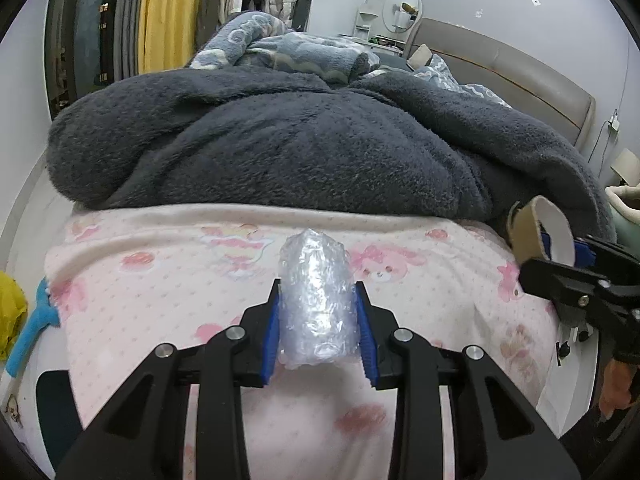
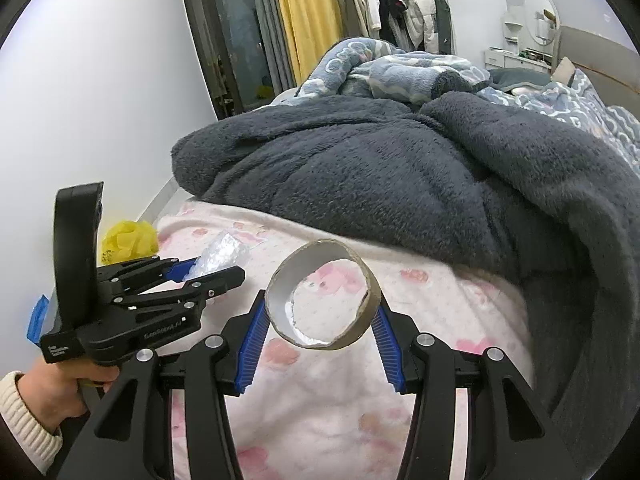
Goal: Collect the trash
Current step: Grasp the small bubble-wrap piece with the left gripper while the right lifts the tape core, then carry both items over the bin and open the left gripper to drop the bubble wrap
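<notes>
Left gripper (image 1: 316, 304) clamped on plastic wad (image 1: 316, 300), right gripper (image 2: 320, 312) pinching cardboard ring (image 2: 322, 294). Both over pink sheet (image 1: 160, 288), short of grey blanket (image 1: 300, 148) edge. Open sheet between grippers.

a home bedroom. the bed (image 1: 500, 76) with its padded headboard carries a dark fleece blanket (image 1: 280, 148). beyond the bed hang clothes (image 2: 404, 4), beside a yellow curtain (image 2: 308, 16) and round mirror (image 1: 402, 8).

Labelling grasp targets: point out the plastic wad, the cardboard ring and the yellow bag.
plastic wad (image 1: 316, 300), left wrist view, middle of the crumpled clear film between the blue pads.
cardboard ring (image 2: 372, 306), right wrist view, outer brown wall on its right side.
yellow bag (image 2: 128, 238), right wrist view, centre of the crumpled yellow plastic.
</notes>
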The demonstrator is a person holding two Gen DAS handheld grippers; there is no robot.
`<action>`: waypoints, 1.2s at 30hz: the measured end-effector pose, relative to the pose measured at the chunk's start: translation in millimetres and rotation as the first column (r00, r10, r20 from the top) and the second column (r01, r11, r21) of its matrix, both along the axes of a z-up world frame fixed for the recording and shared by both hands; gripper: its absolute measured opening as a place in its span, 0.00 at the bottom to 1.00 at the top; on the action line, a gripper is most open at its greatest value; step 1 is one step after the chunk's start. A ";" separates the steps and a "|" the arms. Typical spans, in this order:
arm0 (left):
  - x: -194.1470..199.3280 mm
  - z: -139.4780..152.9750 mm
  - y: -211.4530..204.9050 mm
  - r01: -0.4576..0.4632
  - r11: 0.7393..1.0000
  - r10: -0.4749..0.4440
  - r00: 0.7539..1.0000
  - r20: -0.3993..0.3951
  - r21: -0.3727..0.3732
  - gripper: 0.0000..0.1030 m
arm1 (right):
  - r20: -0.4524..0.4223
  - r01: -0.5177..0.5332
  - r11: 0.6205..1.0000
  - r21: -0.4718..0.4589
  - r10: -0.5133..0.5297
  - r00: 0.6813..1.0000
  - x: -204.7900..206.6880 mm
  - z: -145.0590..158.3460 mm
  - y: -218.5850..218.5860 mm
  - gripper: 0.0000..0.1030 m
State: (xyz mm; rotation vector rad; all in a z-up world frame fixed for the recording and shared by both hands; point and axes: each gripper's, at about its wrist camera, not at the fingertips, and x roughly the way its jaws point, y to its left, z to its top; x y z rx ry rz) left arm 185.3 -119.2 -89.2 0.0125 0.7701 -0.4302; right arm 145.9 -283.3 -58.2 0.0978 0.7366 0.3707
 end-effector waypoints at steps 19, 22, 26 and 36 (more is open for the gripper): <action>-24.0 -10.4 119.3 -0.199 0.979 0.202 0.978 -0.046 0.050 0.35 | 0.051 -0.140 0.990 0.034 0.139 0.989 -27.7 28.9 104.2 0.49; -25.8 -17.1 141.5 -0.230 0.971 0.234 0.970 -0.068 0.059 0.35 | 0.060 -0.170 0.985 0.035 0.168 0.984 -27.1 32.5 124.3 0.49; -29.1 -25.7 166.7 -0.260 0.963 0.266 0.959 -0.094 0.070 0.35 | 0.063 -0.210 0.977 0.042 0.207 0.976 -26.7 34.8 150.5 0.49; -30.0 -60.0 227.8 -0.349 0.933 0.359 0.913 -0.192 0.085 0.35 | 0.065 -0.289 0.956 0.053 0.285 0.956 -25.2 39.2 204.8 0.49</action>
